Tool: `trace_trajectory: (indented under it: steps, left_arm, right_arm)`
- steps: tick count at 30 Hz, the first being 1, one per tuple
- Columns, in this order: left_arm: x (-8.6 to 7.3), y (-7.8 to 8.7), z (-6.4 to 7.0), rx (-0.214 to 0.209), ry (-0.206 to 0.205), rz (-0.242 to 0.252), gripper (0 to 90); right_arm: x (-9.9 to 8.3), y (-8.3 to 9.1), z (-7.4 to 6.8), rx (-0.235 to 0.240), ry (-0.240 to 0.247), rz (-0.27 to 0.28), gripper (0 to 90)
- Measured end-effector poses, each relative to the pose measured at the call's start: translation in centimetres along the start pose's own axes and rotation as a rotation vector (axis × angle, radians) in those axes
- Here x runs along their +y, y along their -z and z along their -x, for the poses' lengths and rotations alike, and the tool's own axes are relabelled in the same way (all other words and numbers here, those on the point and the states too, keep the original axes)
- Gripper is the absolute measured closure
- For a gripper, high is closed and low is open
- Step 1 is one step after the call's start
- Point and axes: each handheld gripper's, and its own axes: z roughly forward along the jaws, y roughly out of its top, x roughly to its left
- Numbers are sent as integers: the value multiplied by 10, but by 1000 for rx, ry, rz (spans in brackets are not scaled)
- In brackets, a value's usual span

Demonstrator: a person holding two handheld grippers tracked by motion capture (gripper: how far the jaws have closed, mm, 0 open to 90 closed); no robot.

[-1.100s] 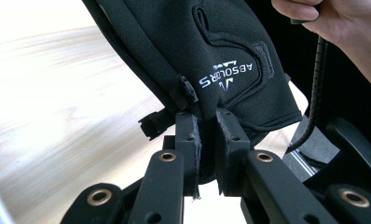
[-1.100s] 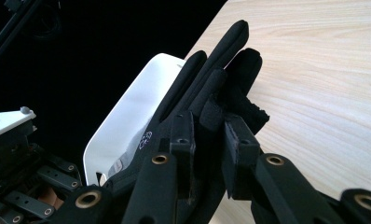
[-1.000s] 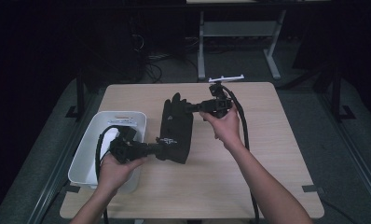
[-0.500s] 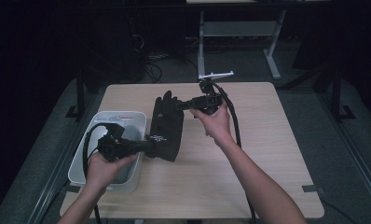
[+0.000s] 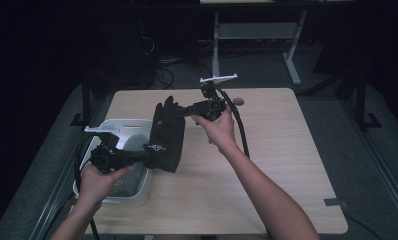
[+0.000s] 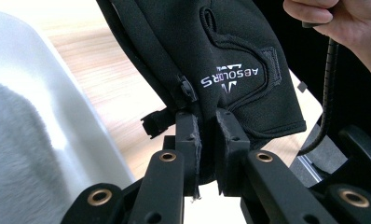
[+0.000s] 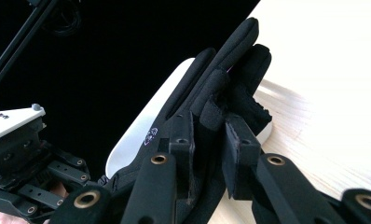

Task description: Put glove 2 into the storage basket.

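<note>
A black glove with white lettering hangs stretched between both grippers above the table's left half. My left gripper is shut on the glove's cuff end, near the white bin. Farther back, my right gripper is shut on the glove's finger end. In the left gripper view the lettered back of the glove faces the camera. The right gripper view looks along the glove fingers toward the bin's rim.
A white bin stands at the table's left edge with a grey fuzzy cloth inside. The wooden table spreads out to the right. A round grommet sits near the far edge. Desk legs and cables lie beyond.
Both grippers have carried the glove leftward, toward the bin. The left hand has drawn back over the bin, and the right hand has followed to the left.
</note>
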Motion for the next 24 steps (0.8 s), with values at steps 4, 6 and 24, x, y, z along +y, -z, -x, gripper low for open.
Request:
trace_trajectory:
  steps: [4, 6, 24]
  left_arm:
    - [-2, 8, -4, 13, 5, -2, 817]
    - [-3, 12, -6, 18, 9, 6, 817]
    - [-22, 38, -29, 57, 57, 23, 817]
  right_arm:
    - [2, -8, -5, 11, 2, -1, 755]
    - [4, -12, -8, 14, 4, -9, 755]
    - [8, -50, -27, 37, 40, -38, 755]
